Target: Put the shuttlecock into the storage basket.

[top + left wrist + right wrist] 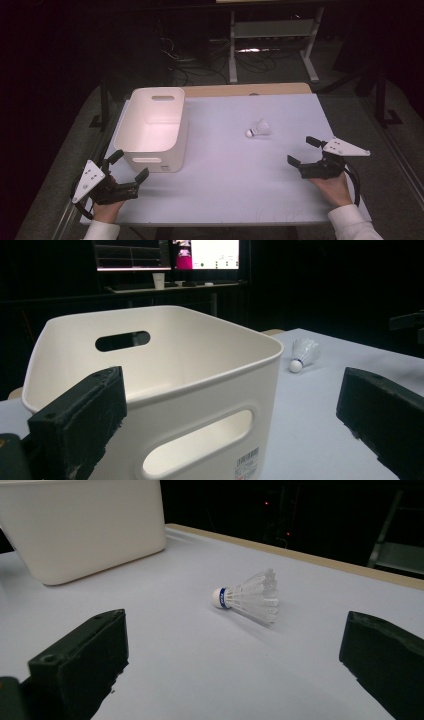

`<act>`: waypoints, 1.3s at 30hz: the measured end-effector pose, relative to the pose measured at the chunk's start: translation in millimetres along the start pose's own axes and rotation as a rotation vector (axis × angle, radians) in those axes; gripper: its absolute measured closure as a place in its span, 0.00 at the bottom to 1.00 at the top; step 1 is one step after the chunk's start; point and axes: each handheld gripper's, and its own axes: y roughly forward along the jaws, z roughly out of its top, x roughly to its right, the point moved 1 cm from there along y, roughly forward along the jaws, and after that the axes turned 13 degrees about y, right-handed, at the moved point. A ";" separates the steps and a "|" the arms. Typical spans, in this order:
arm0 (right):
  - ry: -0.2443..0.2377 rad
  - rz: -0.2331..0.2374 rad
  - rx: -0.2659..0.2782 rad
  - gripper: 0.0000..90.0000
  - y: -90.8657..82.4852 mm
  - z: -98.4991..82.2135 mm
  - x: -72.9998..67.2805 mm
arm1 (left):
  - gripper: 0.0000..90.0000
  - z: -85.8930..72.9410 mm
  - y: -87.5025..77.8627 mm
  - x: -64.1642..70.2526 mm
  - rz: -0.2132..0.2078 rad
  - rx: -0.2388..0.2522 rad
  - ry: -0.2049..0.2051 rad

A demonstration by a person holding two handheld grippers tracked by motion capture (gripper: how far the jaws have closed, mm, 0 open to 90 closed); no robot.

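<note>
The shuttlecock (258, 129) is lying on its side on the white bench (235, 175), a little way to the right of the white bin (152, 129), and nothing is touching it yet, so the job looks like it is only just starting. The right hand-held gripper (302, 150) is sitting near the shuttlecock with its jaws wide apart and empty, pointing toward it. The left hand-held gripper (131, 165) is waiting just beside the bin's near wall with its jaws wide apart and empty too, so picking up the shuttlecock and putting it in the empty bin probably still needs doing.
</note>
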 end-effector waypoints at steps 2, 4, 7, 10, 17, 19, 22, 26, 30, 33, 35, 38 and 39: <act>0.008 -0.002 -0.002 0.00 0.4 -0.2 0.4 | 0.00 2.8 0.6 -1.3 -0.010 0.005 -0.009; 0.006 -0.003 -0.003 0.00 0.4 -0.2 0.8 | 0.00 5.5 1.5 -3.8 -0.045 -0.019 0.006; 0.007 -0.002 0.001 0.00 0.3 0.0 0.3 | 0.00 12.0 3.3 -3.4 -0.070 -0.034 0.030; 0.003 0.000 0.001 0.00 0.1 0.0 0.2 | 0.00 19.6 5.5 -1.9 -0.074 -0.026 0.039; 0.005 0.003 -0.003 0.00 -0.3 0.3 0.0 | 0.00 35.9 15.3 -7.0 -0.103 -0.021 0.071; 0.006 0.002 -0.002 0.00 -0.2 0.3 -0.1 | 0.00 39.8 17.6 -8.1 -0.112 -0.033 0.078; 0.006 0.002 -0.003 0.00 -0.1 0.2 0.1 | 0.00 45.9 22.4 -8.1 -0.120 -0.027 0.085; 0.005 0.003 -0.001 0.00 -0.5 0.4 0.0 | 0.00 55.6 28.5 -8.6 -0.139 -0.040 0.099; 0.015 0.010 -0.001 0.00 -1.4 1.0 -0.4 | 0.00 66.3 36.0 -9.0 -0.163 -0.046 0.118; 0.012 0.009 -0.004 0.00 -1.2 0.9 -0.1 | 0.00 71.1 41.2 -8.4 -0.180 -0.048 0.126; 0.008 0.008 -0.006 0.00 -0.7 0.5 -0.1 | 0.00 73.7 44.9 -7.5 -0.189 -0.056 0.131; 0.002 0.007 -0.012 0.00 -1.1 0.7 -1.1 | 0.00 75.3 52.6 -7.1 -0.207 -0.074 0.139; 0.002 0.007 -0.012 0.00 -1.1 0.7 -1.1 | 0.00 75.8 55.0 -7.5 -0.216 -0.083 0.143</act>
